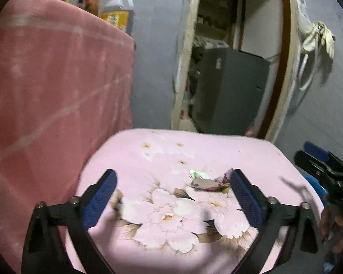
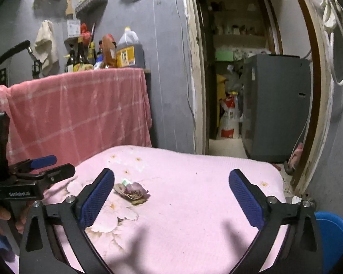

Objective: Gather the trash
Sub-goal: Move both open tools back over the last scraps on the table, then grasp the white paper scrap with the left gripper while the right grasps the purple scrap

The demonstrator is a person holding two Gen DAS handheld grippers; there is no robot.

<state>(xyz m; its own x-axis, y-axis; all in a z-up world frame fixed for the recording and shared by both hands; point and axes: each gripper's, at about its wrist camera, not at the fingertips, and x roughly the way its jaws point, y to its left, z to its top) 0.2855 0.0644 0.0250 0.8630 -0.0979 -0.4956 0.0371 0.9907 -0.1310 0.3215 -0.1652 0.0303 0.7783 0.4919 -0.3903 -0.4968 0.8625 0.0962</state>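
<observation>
A crumpled wrapper (image 1: 207, 182) with a pale green scrap lies on a pink flowered tabletop (image 1: 148, 150). My left gripper (image 1: 172, 178) hovers over the table, open, with nothing between its blue pads; the wrapper sits just inside the right fingertip (image 1: 239, 178). In the right wrist view the same crumpled wrapper (image 2: 131, 190) lies just right of my right gripper's left fingertip (image 2: 107, 178). My right gripper (image 2: 171, 178) is open and holds nothing. The left gripper (image 2: 37, 171) shows at the left edge of that view, and the right gripper (image 1: 320, 162) shows at the left wrist view's right edge.
A pink checked cloth (image 2: 80, 109) drapes a counter behind the table, with bottles and an oil jug (image 2: 129, 49) on top. A doorway holds a grey appliance (image 2: 276, 107) and a sack (image 2: 228, 121). A blue bin (image 2: 333, 235) stands low at right.
</observation>
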